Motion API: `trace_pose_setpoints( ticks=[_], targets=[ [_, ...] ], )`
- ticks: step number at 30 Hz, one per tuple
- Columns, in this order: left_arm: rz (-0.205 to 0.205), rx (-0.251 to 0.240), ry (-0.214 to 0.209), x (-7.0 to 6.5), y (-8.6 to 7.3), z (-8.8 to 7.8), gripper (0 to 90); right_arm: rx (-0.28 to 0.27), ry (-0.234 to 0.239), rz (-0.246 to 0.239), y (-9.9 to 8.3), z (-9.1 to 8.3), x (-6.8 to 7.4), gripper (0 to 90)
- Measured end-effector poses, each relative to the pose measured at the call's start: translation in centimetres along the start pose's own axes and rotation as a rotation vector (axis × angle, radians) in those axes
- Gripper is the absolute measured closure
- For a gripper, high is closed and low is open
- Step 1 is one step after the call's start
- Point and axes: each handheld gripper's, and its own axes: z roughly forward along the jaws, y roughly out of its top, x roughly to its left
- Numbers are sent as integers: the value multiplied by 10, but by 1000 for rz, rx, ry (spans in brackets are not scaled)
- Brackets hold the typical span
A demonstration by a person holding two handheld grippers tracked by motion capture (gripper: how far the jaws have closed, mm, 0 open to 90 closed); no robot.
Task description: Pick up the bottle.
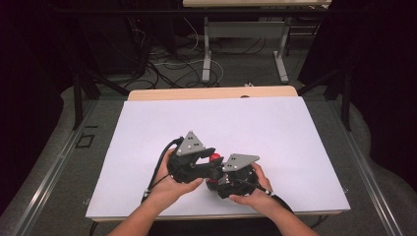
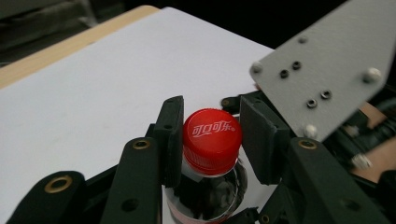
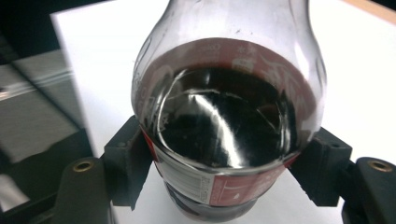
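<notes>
A clear bottle of dark cola (image 3: 224,116) with a red label stands upright on the white sheet (image 1: 246,128) near the table's front edge. My right gripper (image 3: 224,161) is shut on its body, one pad pressing each side at label height. The red cap (image 2: 212,140) with white lettering sits between the pads of my left gripper (image 2: 210,105), which is shut on it. In the high view the cap (image 1: 215,158) peeks out between my left gripper (image 1: 211,163) and my right gripper (image 1: 214,183), both held by hands low at the centre.
The white sheet covers most of the wooden table (image 1: 211,92), with bare room to the left, right and far side of the hands. Beyond the far edge, cables and another table's metal legs (image 1: 206,49) stand on the floor. The right gripper's grey plate (image 2: 322,70) is close beside my left jaws.
</notes>
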Motion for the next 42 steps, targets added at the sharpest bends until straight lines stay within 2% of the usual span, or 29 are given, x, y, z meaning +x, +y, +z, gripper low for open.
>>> trace_pose_setpoints(
  ticks=[2,4,5,6,7,9,11,12,13,15,16,17,22,26,28,32,34,36,40,42],
  targets=[
    [-54,-9,59,-7,0,3,617,6,-15,10,0,0,0,289],
    [-69,-17,87,-11,0,7,617,11,-40,17,0,0,0,289],
    [-78,-15,90,-11,1,8,616,-4,-47,24,-1,1,0,289],
    [-97,-29,99,-12,1,9,615,11,-41,28,-1,0,-1,289],
    [-104,-14,98,-11,2,9,613,7,-37,33,-2,0,-2,289],
    [-103,-12,94,-10,2,9,611,11,-30,34,-2,0,-3,289],
    [-105,-10,53,-6,3,7,594,11,-23,27,-2,-1,-4,289],
    [-97,-22,21,-4,2,6,515,3,-6,31,-2,-1,-5,289],
    [-72,-27,-8,-1,2,5,515,3,-6,31,-2,-1,-5,289],
    [-25,-25,-50,6,3,1,429,-1,5,26,-2,-1,-6,289],
    [-10,-25,-83,11,2,-1,381,0,21,11,-1,-2,-6,289],
    [-1,-18,-117,17,2,-4,374,3,33,12,-1,-3,-5,289],
    [108,8,-263,37,1,-16,397,-16,106,-9,0,-4,-4,289],
    [174,16,-370,39,0,-17,442,-24,129,-36,1,-4,-1,289],
    [206,20,-415,39,0,-15,491,-18,156,-57,1,-4,1,289],
    [222,36,-455,42,1,-11,504,-11,189,-75,2,-5,4,288],
    [223,41,-459,45,1,-9,544,-22,193,-86,2,-4,6,288],
    [221,33,-468,46,1,-8,606,-7,204,-89,2,-4,7,289],
    [206,22,-428,44,-1,-7,614,-13,187,-81,1,-3,6,289],
    [188,18,-393,41,-1,-7,616,-12,171,-72,1,-3,6,289]
  ],
)
